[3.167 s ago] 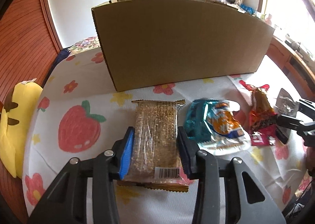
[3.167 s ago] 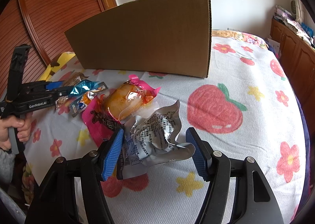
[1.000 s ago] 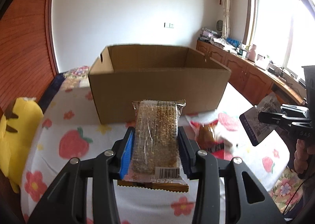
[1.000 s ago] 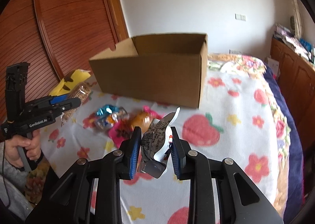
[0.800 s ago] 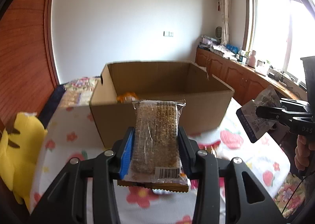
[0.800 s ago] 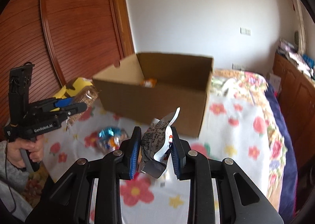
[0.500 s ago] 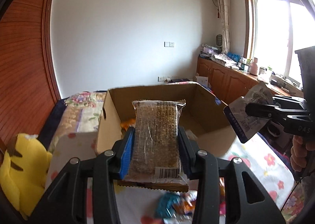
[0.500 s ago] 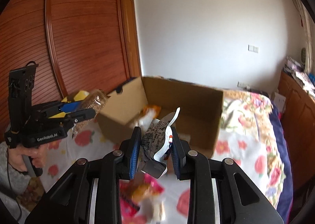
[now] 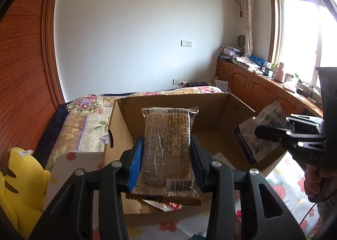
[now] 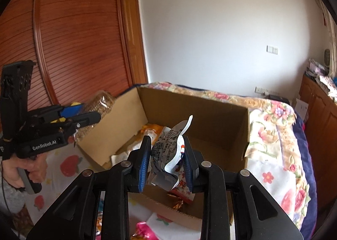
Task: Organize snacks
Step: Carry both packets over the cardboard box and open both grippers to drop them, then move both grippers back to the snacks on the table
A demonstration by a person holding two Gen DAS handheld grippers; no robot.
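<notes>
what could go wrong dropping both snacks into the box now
1. The right tongs pinch the silver pouch at a crumpled part, so it might slip out early, though it would likely still land in the box.
2. The left tongs hold the grain bar near the box's front wall; released too soon, it could catch the edge.
3. Both tongs hang close together and could bump.

Grain bar (image 9: 167,147), silver pouch (image 10: 168,151) over box (image 9: 221,111)
</notes>
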